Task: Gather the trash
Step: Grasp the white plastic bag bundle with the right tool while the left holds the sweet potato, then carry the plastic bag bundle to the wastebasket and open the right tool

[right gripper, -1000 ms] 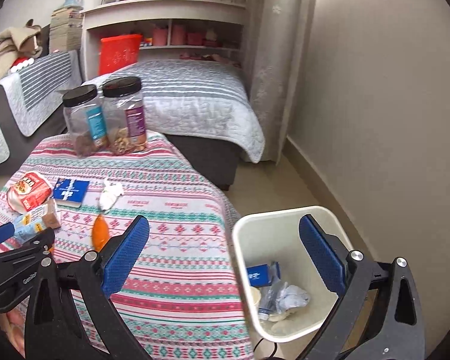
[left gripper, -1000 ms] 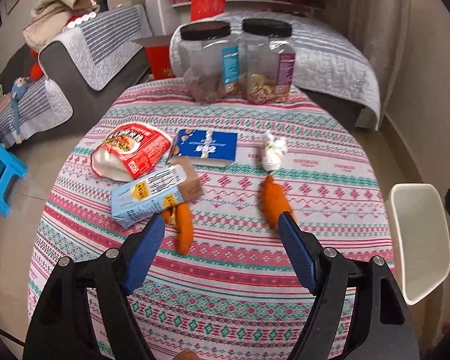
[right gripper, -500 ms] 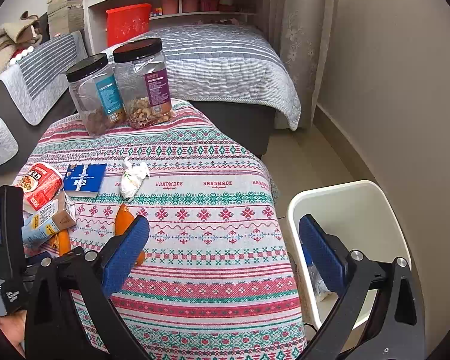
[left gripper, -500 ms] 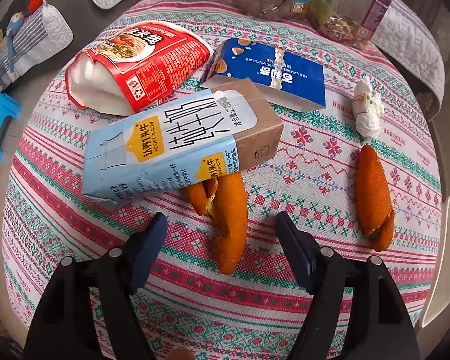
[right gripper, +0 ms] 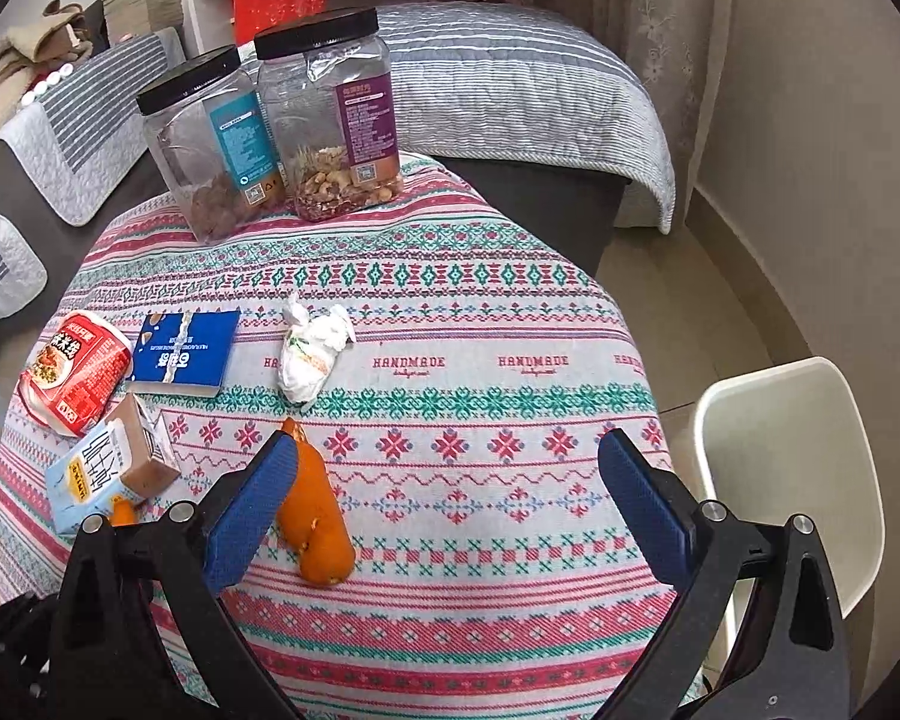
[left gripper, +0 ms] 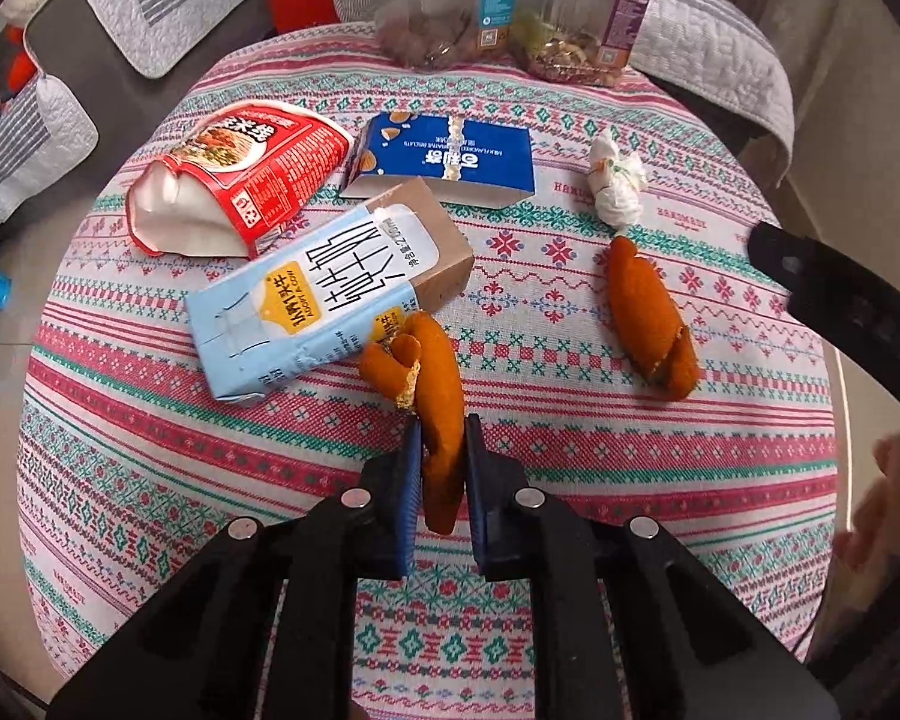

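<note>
Peel [left gripper: 441,414] at lower centre of left view, pinched by left gripper [left gripper: 440,450]; far curled end touches carton [left gripper: 324,300]. Risk: limp peel slips out on lift, or drags carton. Right gripper [right gripper: 447,504] wide, empty, above second peel [right gripper: 315,516]. Bin [right gripper: 792,480] at right edge.

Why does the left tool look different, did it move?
Yes. The left tool came forward toward the milk carton and shut on the orange peel.

Both my views: even, soft daylight, faint shadows, no glare; fisheye bends the edges, dark vignette corners, slight softness at rims.
</note>
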`<state>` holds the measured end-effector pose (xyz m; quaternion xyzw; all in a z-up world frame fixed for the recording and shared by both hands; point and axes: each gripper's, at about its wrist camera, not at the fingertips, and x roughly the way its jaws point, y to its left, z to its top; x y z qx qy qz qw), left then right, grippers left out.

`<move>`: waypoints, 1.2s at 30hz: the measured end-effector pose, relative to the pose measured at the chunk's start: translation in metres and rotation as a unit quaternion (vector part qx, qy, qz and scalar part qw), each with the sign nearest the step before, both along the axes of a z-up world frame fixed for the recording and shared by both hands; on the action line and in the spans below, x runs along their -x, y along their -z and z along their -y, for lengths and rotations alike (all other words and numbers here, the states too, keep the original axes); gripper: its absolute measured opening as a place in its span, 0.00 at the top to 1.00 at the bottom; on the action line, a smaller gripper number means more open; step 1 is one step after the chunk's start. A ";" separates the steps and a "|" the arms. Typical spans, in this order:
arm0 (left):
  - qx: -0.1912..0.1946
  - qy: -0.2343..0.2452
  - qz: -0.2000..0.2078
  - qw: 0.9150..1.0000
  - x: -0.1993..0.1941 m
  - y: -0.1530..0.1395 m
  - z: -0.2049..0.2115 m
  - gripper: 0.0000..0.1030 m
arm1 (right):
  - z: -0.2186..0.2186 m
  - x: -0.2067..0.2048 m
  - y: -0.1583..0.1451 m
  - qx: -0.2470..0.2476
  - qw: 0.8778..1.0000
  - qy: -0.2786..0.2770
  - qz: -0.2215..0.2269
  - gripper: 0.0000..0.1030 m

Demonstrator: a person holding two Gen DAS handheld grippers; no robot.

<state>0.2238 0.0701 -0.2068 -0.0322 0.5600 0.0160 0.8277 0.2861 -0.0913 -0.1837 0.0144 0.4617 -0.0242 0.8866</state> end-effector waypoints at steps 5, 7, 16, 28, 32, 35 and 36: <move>0.001 -0.003 0.012 1.000 0.018 -0.017 -0.016 0.87 | -0.017 -0.032 0.012 -0.014 1.000 -0.008 -0.003 0.07; 0.003 -0.009 0.013 1.000 0.019 -0.021 -0.023 0.87 | -0.024 -0.046 0.018 -0.019 1.000 -0.011 -0.010 0.07; 0.006 -0.017 0.020 1.000 0.008 -0.024 -0.031 0.87 | -0.038 -0.083 0.054 -0.050 0.996 -0.048 -0.052 0.29; 0.015 -0.053 0.068 0.996 0.014 -0.054 -0.046 0.87 | -0.033 -0.036 0.012 -0.082 0.992 -0.095 -0.011 0.72; 0.023 -0.060 0.087 0.994 0.019 -0.067 -0.049 0.87 | -0.030 -0.009 -0.019 -0.080 0.991 -0.109 0.016 0.72; 0.028 -0.061 0.101 0.993 0.024 -0.078 -0.049 0.87 | -0.030 0.010 -0.042 -0.074 0.989 -0.120 0.033 0.72; 0.029 -0.062 0.107 0.992 0.026 -0.082 -0.049 0.87 | -0.029 0.013 -0.046 -0.072 0.989 -0.122 0.038 0.72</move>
